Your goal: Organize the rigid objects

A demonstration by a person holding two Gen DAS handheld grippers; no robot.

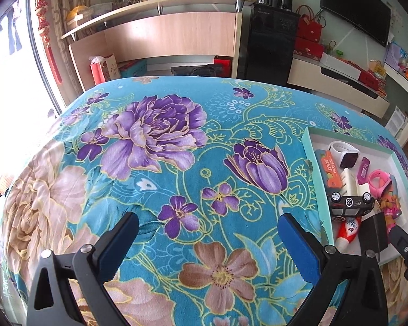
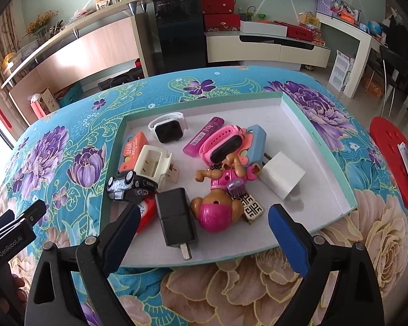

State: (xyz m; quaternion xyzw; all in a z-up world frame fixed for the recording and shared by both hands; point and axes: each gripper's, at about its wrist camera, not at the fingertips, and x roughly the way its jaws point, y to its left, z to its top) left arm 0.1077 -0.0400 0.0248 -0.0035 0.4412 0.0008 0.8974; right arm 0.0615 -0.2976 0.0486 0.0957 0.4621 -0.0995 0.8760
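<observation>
A shallow box lid (image 2: 326, 146) with teal walls and a white floor lies on the flowered table. In it are a white watch (image 2: 167, 129), a pink watch (image 2: 223, 145), a black toy car (image 2: 129, 186), a black charger (image 2: 176, 218), a white charger (image 2: 283, 180), a pink-helmeted toy dog (image 2: 217, 209) and other small things. My right gripper (image 2: 204, 220) stands open over the lid's near edge, nothing between its pads. My left gripper (image 1: 208, 226) is open over bare cloth, left of the lid (image 1: 317, 174). The toy car (image 1: 349, 203) shows there too.
The table wears a teal cloth with purple and beige flowers (image 1: 155, 133). A red stool (image 2: 391, 163) with phones on it stands at the right. Behind the table are a wooden counter (image 1: 163, 32), a black cabinet (image 1: 269, 43) and a low TV stand (image 2: 269, 46).
</observation>
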